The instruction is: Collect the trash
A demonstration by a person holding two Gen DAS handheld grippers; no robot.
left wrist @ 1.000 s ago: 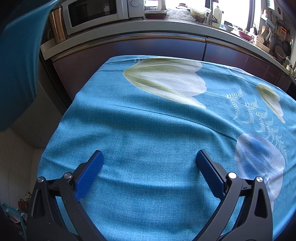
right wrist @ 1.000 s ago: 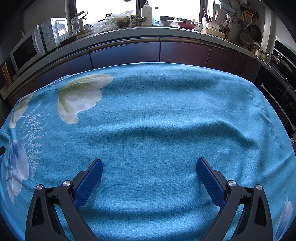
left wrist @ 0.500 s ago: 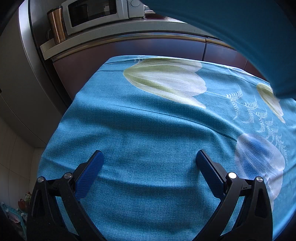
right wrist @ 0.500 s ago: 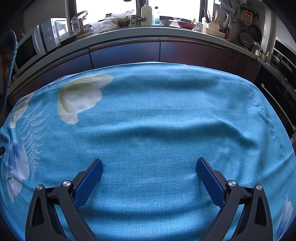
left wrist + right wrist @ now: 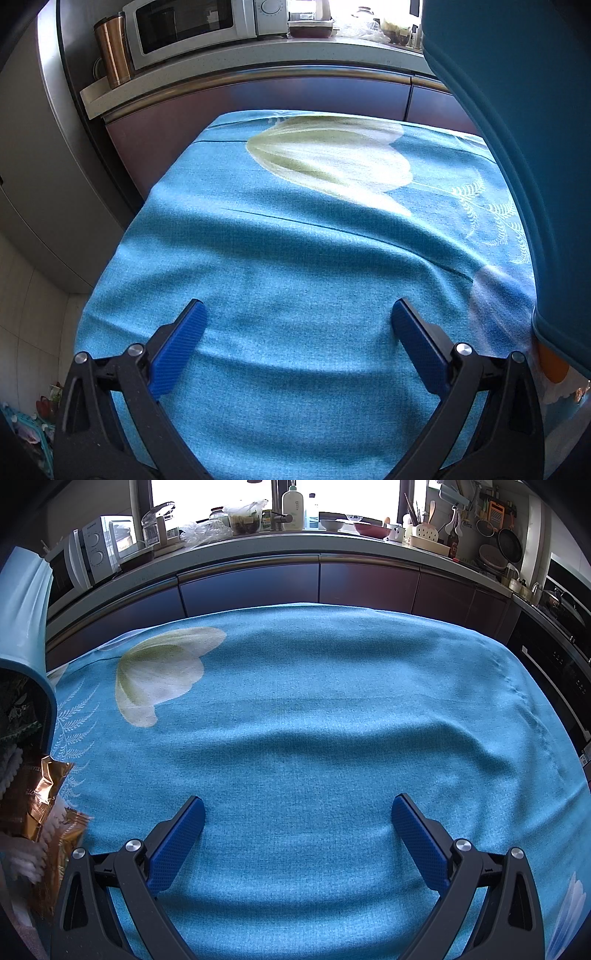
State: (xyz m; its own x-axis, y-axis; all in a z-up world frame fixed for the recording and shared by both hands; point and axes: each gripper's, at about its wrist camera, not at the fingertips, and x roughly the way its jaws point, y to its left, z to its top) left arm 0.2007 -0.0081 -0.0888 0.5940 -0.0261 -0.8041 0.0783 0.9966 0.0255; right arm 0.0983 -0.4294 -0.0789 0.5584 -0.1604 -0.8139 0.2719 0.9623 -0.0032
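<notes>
Trash, gold wrappers (image 5: 35, 805) spilling from a tipped teal bin (image 5: 26, 627), lies left of my right gripper (image 5: 297, 827); both it and the left gripper (image 5: 295, 328) gape wide and empty over the tablecloth (image 5: 314, 709). I'd wait for settling, then pinch one wrapper edge. Half a second ago nothing had spilled.

Blue floral tablecloth (image 5: 332, 701) (white tulips), teal bin (image 5: 517, 147), gold wrapper (image 5: 33, 797)

Matt woven tablecloth (image 5: 332, 720), perhaps cotton
</notes>
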